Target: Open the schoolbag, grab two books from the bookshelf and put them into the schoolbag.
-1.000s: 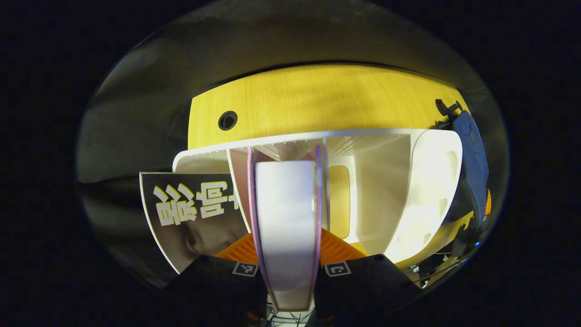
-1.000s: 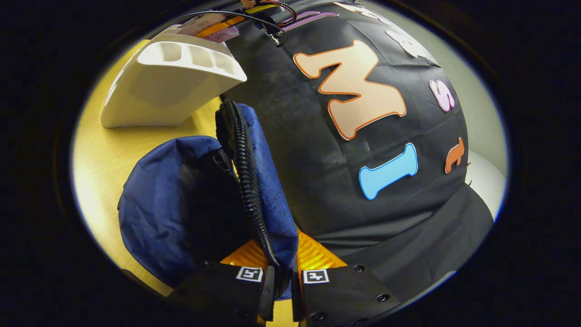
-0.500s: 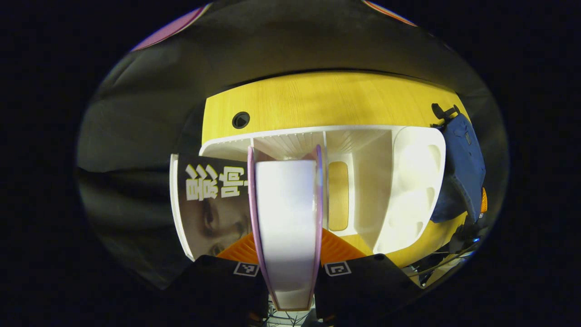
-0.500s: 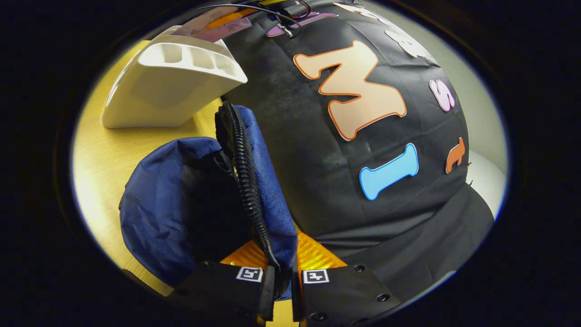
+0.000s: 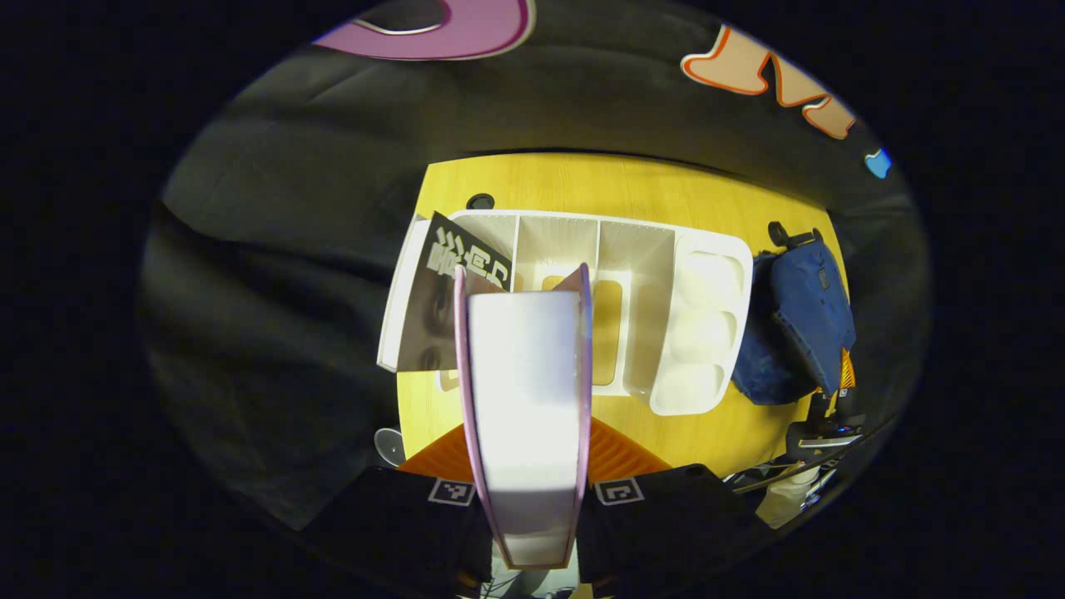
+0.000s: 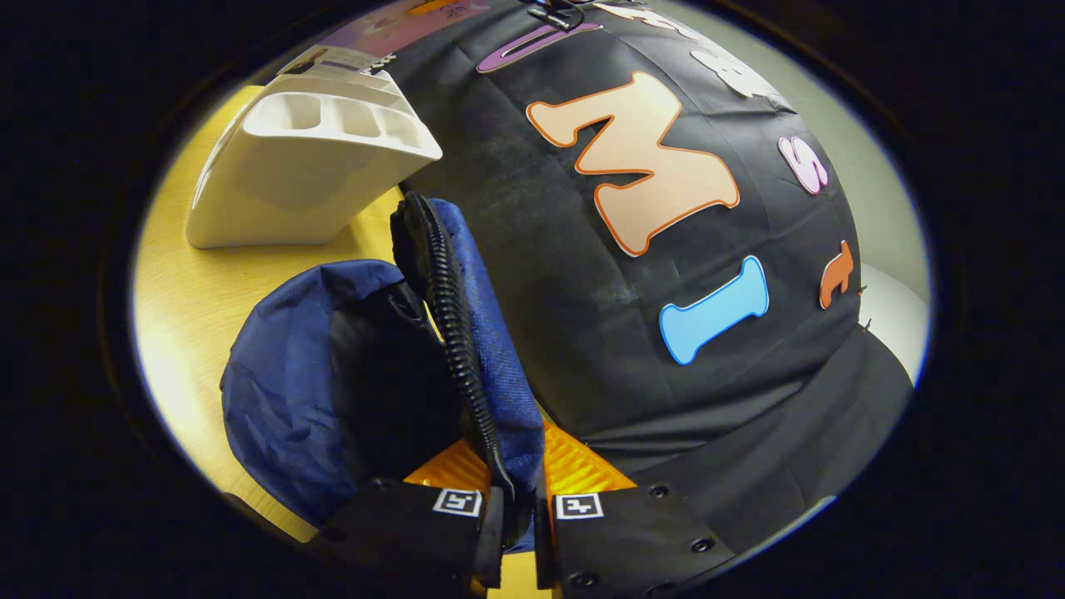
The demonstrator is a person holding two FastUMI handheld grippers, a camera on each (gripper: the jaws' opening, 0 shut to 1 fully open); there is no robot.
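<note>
Standing open at the worktop's point(image 5: 666, 187) right edge beside the white bookshelf point(image 5: 641, 316), the schoolbag point(image 6: 333, 374) has its zipper rim pinched by the right hand-held gripper point(image 6: 516, 532), while the left hand-held gripper point(image 5: 528, 516) clamps a first book point(image 5: 524, 399) lifted above the shelf, leaving both books unpacked and the second book point(image 5: 441, 291) in the shelf's end slot.

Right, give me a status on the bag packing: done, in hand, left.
Done: the schoolbag is open, the right tongs shut on its zipper edge.
In hand: the left tongs grip a pink-covered book, held above the bookshelf.
Left: put that book into the bag, then fetch a second; a dark-covered book leans in the shelf's end slot.
</note>
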